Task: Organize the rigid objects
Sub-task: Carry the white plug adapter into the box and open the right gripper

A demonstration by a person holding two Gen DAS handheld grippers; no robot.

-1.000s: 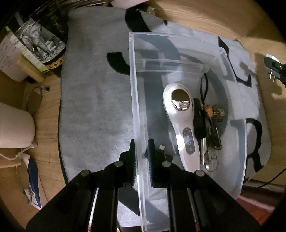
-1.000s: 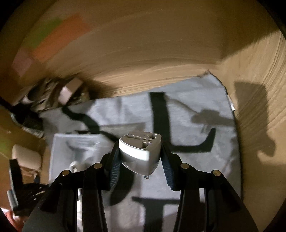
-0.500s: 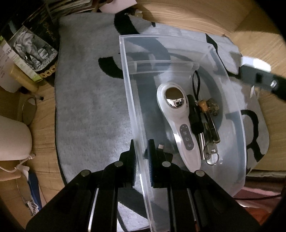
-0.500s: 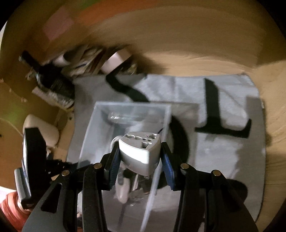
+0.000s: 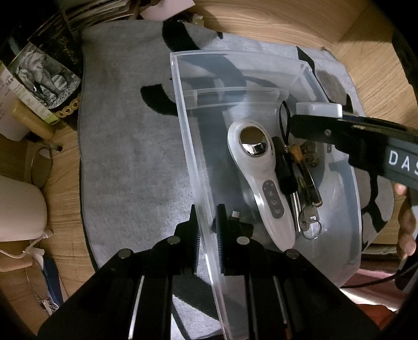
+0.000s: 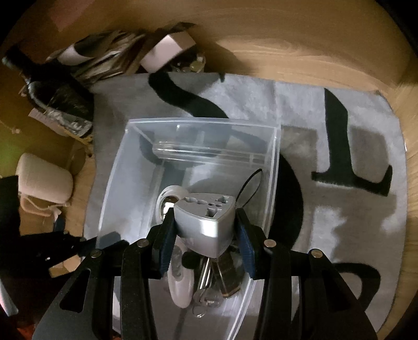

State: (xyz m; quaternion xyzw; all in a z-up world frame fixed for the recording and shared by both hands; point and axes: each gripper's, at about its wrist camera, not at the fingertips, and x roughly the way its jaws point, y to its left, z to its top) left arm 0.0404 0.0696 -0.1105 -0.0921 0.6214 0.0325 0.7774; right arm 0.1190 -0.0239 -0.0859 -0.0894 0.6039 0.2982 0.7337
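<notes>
A clear plastic bin (image 5: 190,162) stands on a grey mat with black letters (image 5: 125,146). My left gripper (image 5: 207,232) is shut on the bin's left wall. Inside lie a white handheld device with a chrome head (image 5: 257,177), a black key fob (image 5: 284,172) and keys (image 5: 308,222). My right gripper (image 6: 205,232) is shut on a grey travel adapter (image 6: 206,222) and holds it above the bin's contents. The adapter also shows in the left wrist view (image 5: 318,109) over the bin's right side.
The mat (image 6: 339,146) lies on a wooden surface (image 5: 287,23). A bottle box with an elephant picture (image 5: 44,75), papers (image 6: 109,57) and a white cloth bag (image 5: 18,209) crowd the left side. Glasses (image 5: 39,164) lie by the mat's left edge.
My right gripper carried the adapter from over the mat to above the inside of the bin. My left gripper stayed clamped on the bin wall; the bin shifted slightly.
</notes>
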